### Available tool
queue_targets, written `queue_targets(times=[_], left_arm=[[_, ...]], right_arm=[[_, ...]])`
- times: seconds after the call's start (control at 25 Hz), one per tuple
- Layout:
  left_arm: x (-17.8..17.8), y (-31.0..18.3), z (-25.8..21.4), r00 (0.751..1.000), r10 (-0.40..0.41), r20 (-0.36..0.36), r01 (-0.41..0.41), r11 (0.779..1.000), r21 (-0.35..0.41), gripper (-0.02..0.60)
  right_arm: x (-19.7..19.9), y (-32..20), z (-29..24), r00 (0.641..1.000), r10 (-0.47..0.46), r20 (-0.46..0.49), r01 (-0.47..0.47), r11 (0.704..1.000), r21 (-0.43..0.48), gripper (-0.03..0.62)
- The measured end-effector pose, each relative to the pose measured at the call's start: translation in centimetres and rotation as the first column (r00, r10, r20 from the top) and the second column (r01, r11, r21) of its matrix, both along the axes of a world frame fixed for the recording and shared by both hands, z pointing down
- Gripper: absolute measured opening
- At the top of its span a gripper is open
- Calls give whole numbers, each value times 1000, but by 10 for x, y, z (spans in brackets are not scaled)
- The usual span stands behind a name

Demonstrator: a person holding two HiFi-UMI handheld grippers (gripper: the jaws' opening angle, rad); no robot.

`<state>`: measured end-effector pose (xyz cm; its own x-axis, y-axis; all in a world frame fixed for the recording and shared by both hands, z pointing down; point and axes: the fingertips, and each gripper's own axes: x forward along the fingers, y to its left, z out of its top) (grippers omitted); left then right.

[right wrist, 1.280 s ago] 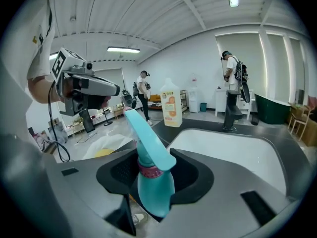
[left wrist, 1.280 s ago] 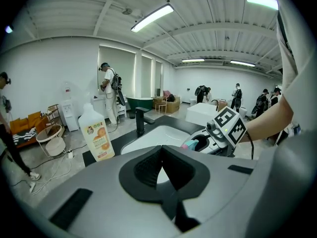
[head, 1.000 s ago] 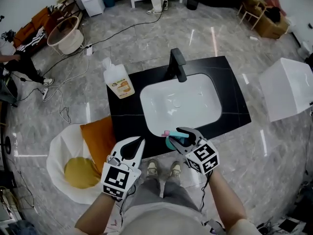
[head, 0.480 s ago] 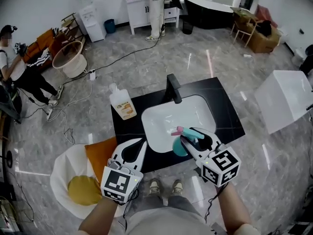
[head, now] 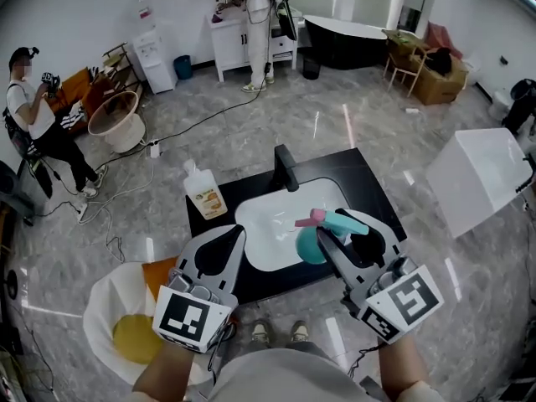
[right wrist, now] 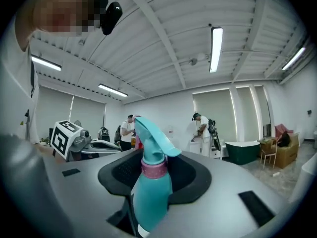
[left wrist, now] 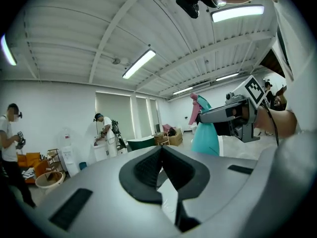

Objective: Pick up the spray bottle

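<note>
The spray bottle [head: 316, 239] is teal with a pink collar and a pink trigger. My right gripper [head: 342, 234] is shut on its body and holds it upright in the air above the near side of the sink. In the right gripper view the bottle [right wrist: 151, 192] stands between the black pads, its nozzle head rising above my right gripper [right wrist: 156, 168]. My left gripper [head: 224, 248] hovers to the left over the counter's near edge, shut and with nothing in it. From the left gripper view [left wrist: 161, 157] the bottle [left wrist: 204, 135] shows at the right.
Below lies a black counter [head: 377, 203] with a white sink [head: 268, 216] and a black faucet [head: 285, 167]. A soap bottle [head: 203, 195] stands on its left end. A white tub [head: 100, 296] with yellow cloth sits on the floor, a white box [head: 477, 178] at right, and a person [head: 38, 115] far left.
Both grippers have risen toward the head camera. The right one has carried the spray bottle up from the counter's near edge to above the sink.
</note>
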<state>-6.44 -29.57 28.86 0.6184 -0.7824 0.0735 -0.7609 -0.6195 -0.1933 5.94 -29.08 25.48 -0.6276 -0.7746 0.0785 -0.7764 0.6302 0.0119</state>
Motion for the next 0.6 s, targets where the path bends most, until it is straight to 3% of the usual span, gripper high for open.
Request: queue_targets(times=[0.08,0.4,0.6], left_arm=[[4,5,-17,1000,-3,-28,4,1000,14,17],[2,19,-24,1000,-10,-26,12,998,54,17],[8,29,-21,1000,5,14,-6,997,75,17]], right_arm=[[3,8,-11,1000,-4,-14,5,1000,23,178],[3,35,-15,998,-29,-63,32,999,42,177],[3,43,-10,996,-48,-74,51,998,38,178]])
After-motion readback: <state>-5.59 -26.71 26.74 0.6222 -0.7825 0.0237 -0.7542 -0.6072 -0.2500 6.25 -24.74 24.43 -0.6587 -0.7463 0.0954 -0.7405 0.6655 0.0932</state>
